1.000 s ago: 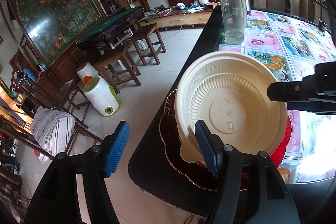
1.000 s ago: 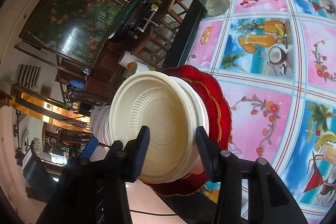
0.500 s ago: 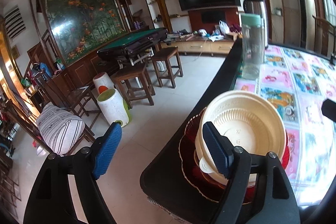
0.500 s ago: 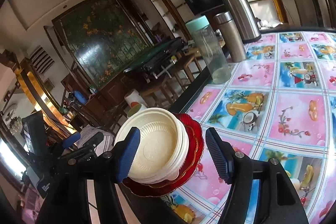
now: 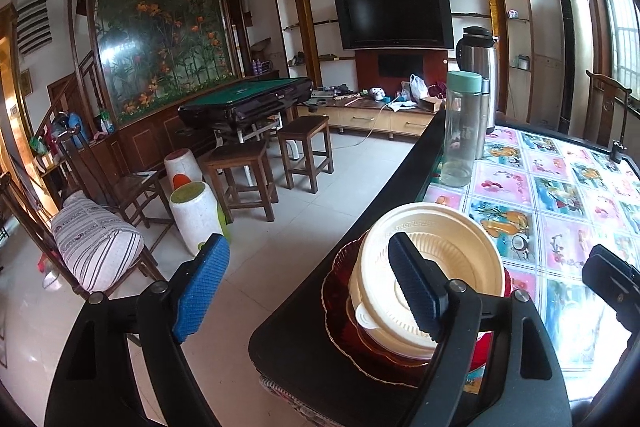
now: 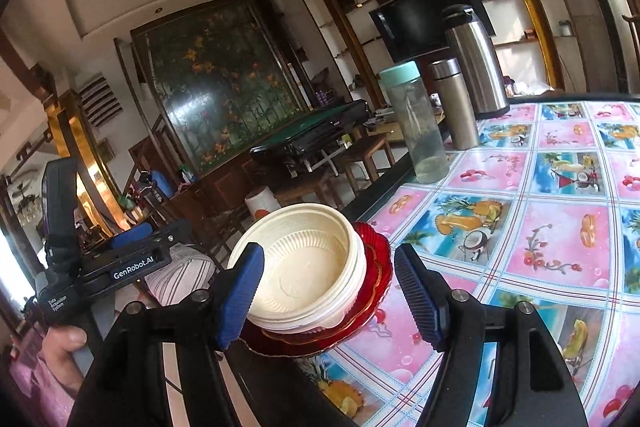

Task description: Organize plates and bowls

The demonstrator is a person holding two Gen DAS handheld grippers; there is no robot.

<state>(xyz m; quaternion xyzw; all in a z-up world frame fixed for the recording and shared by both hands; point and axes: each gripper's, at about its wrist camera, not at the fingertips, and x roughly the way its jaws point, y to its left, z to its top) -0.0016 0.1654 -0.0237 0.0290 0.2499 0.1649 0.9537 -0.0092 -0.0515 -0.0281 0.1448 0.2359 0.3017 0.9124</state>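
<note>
Right wrist view: a stack of cream bowls (image 6: 308, 267) sits nested, openings up, on a stack of red plates (image 6: 372, 291) at the near corner of a table (image 6: 560, 227) covered in a bright fruit-print cloth. The right gripper (image 6: 328, 291) hangs just in front of the stack with its blue-padded jaws spread wide and holding nothing; the bowls show between them without touching either pad. At the left edge, the left gripper (image 6: 132, 239) is seen from the side, held in a person's hand (image 6: 64, 351).

Left wrist view: the left gripper's (image 5: 308, 287) jaws are likewise wide apart and empty, one pad over the floor, the other in front of the bowls (image 5: 436, 259).

The bowls look thin, ribbed and disposable, so probably very light, somewhat flexible and apt to slide or tip if nudged. Their flared rim seems the best place to pinch, gently. The red plates (image 5: 340, 307) appear glossy and rigid, likely slippery and breakable; take them by the scalloped edge. A clear bottle (image 6: 416, 131) and steel flasks (image 6: 468, 83) stand well apart, farther back.
</note>
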